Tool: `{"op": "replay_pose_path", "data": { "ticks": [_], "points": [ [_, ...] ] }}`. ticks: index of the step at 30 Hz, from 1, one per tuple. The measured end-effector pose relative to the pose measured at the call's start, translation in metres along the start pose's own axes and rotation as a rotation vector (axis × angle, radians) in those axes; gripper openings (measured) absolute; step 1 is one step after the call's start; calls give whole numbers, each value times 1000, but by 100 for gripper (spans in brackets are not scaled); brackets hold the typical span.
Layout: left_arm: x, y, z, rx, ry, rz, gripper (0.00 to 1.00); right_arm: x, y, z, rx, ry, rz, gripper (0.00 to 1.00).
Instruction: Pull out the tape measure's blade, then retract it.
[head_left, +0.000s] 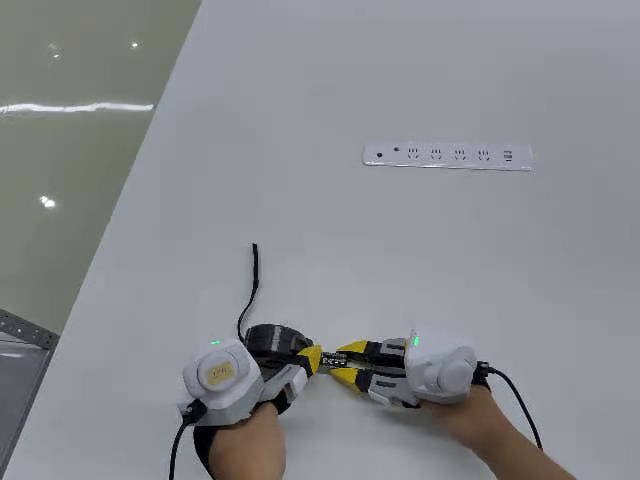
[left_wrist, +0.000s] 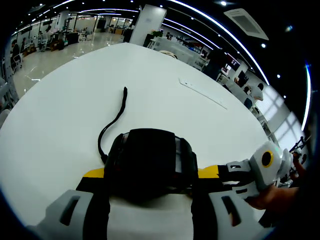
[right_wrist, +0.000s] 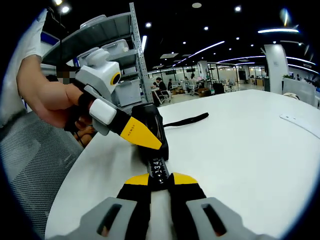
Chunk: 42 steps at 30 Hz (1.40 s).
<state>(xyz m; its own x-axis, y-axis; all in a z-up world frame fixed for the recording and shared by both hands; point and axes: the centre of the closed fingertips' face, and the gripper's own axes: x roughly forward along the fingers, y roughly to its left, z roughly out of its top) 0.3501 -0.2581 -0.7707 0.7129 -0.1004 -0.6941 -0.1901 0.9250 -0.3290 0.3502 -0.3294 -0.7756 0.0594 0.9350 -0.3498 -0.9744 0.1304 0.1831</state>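
Your left gripper (left_wrist: 151, 172) has its fingers (left_wrist: 96, 173) clamped on either side of the black tape measure (left_wrist: 150, 155), low on the near part of the counter (head_left: 400, 260). Just to its right, your right gripper (right_wrist: 160, 179) has its fingers closed on a short stretch of blade (right_wrist: 157, 167) showing out of the case. The strap (head_left: 251, 280) trails toward the far side. The counter's left edge runs near your left hand. Bare surface stretches right and far, up to the power strip (head_left: 447, 156).
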Motion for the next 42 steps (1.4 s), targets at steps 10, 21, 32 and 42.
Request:
{"op": "replay_pose_path", "data": {
  "ticks": [10, 21, 32, 42],
  "points": [
    [1, 0, 0, -8, 0, -4, 64, 4, -1, 1, -1, 0, 3, 14],
    [0, 1, 1, -11, -1, -6, 64, 10, 1, 3, -5, 4, 14, 13],
    [0, 2, 2, -20, -3, -8, 64, 17, 2, 6, -12, 8, 20, 13],
    [0, 2, 2, -22, -1, -10, 63, 25, 4, 8, -19, 15, 30, 13]
  ]
}}
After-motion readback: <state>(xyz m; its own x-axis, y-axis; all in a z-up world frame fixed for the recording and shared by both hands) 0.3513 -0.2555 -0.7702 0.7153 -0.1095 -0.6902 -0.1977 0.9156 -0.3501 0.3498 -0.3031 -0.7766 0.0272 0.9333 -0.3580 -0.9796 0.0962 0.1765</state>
